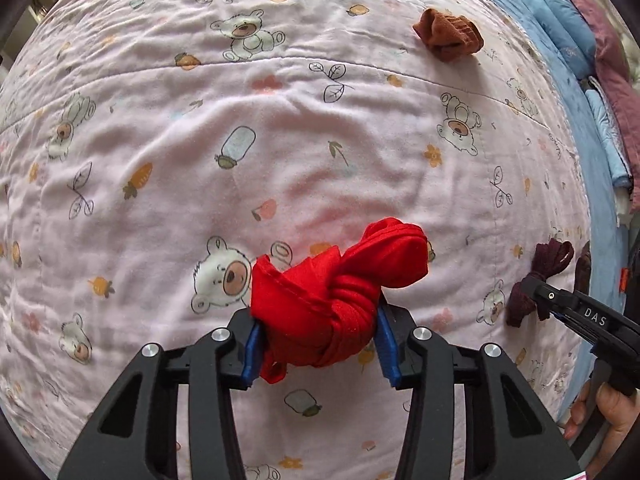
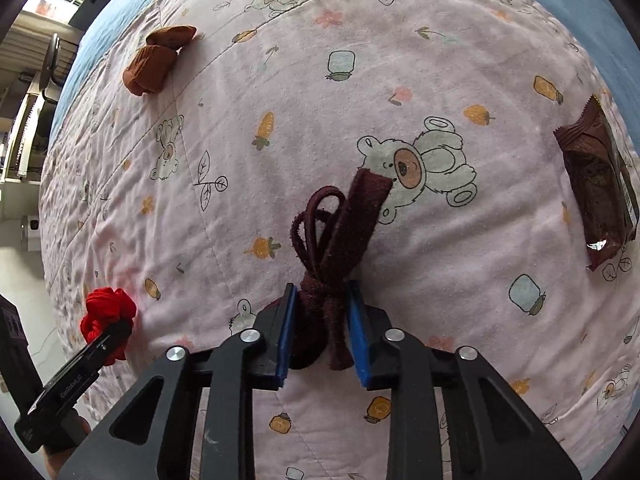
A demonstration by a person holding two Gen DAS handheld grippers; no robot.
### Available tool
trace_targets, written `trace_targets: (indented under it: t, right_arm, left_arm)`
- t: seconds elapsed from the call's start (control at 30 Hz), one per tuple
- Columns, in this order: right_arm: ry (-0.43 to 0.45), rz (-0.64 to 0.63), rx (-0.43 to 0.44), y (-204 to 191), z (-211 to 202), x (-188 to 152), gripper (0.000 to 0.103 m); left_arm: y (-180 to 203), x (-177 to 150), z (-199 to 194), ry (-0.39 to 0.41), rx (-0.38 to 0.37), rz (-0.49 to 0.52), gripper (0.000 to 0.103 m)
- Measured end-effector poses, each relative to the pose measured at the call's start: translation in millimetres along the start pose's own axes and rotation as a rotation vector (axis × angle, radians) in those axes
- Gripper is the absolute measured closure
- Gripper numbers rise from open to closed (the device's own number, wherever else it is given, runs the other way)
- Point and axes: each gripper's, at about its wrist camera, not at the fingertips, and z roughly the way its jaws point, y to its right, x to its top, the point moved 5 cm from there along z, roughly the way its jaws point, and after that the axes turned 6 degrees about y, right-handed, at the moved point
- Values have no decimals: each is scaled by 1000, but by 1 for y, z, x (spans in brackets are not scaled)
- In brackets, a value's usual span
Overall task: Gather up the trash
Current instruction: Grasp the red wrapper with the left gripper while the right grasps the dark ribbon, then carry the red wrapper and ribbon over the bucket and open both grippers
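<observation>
Steeply tipped downward, both grippers press toward the bed. Left gripper (image 1: 318,344): its jaws are clenched on a knotted red cloth (image 1: 340,300), blue pads pressing either side of the knot. Right gripper (image 2: 322,334): its jaws are clamped tight on a tied maroon strip (image 2: 340,236), whose loops stick out beyond the tips. A hand (image 1: 604,416) grips the right tool's handle. On the pink bear-print quilt (image 1: 160,160) a brown sock (image 1: 448,34) lies far off, and a brown wrapper (image 2: 596,188) lies at the right. Folded blue bedding (image 1: 560,24) lines the far right edge.
</observation>
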Motion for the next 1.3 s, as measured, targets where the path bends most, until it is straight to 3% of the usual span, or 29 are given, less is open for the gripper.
trace_targets:
  t: [0.37,0.67,1.0,1.3]
  right_arm:
    - [43,-20,119,15,-73,-64,86]
    - [31,48,156,42,-126,-150,86]
    - [63,142,190,77,-167,-245,86]
    - [115,279,214,136,-201,-317,86]
  left_arm:
    - [8,-98,-37,-78,-120,-89,57]
    - [38,-173,-73,-133,-210,-57,57]
    - [65,-238,-119,-99,-251,55,57]
    - [113,-313,-126,-155,-261,240,57]
